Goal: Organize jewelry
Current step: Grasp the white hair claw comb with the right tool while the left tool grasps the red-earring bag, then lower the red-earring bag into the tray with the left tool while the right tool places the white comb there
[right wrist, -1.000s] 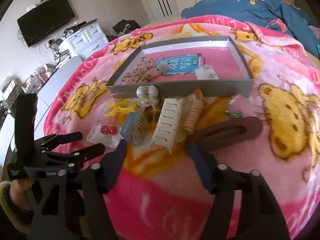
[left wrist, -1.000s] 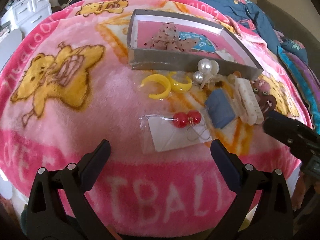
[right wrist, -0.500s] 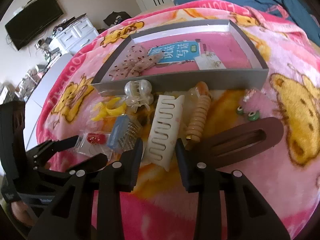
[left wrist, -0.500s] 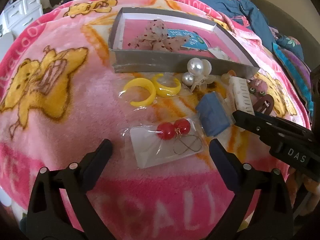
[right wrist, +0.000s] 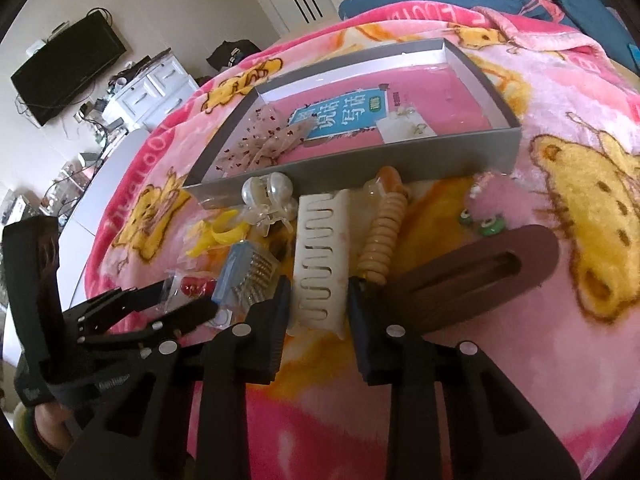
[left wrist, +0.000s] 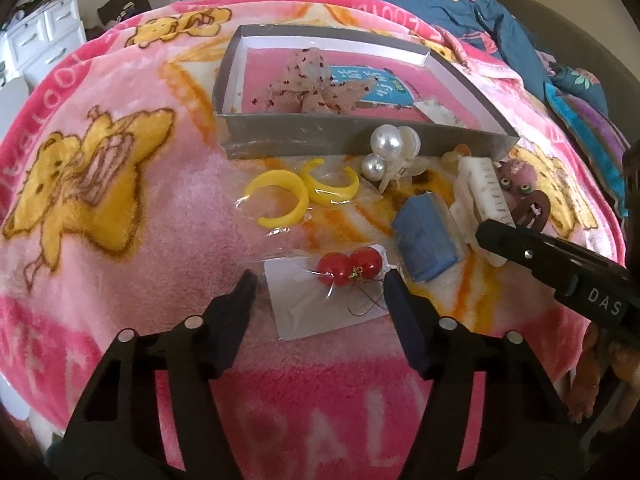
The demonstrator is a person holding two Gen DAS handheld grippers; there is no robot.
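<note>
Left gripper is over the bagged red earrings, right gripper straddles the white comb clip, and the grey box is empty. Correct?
Not quite: the grey box is not empty. The right wrist view shows a sheer spotted bow and a small white card inside. The rest holds: left gripper over the red earrings, right gripper straddling the white comb clip.

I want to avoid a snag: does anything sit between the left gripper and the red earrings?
Nothing visible does. The left gripper, jaws closing, already straddles the red earrings in their clear bag; the blue box lies off to one side.

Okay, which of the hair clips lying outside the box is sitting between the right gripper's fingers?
The cream comb-toothed claw clip. The right gripper is closing around its near end; the pearl clip sits back by the grey box and the brown snap clip lies off to its right.
</note>
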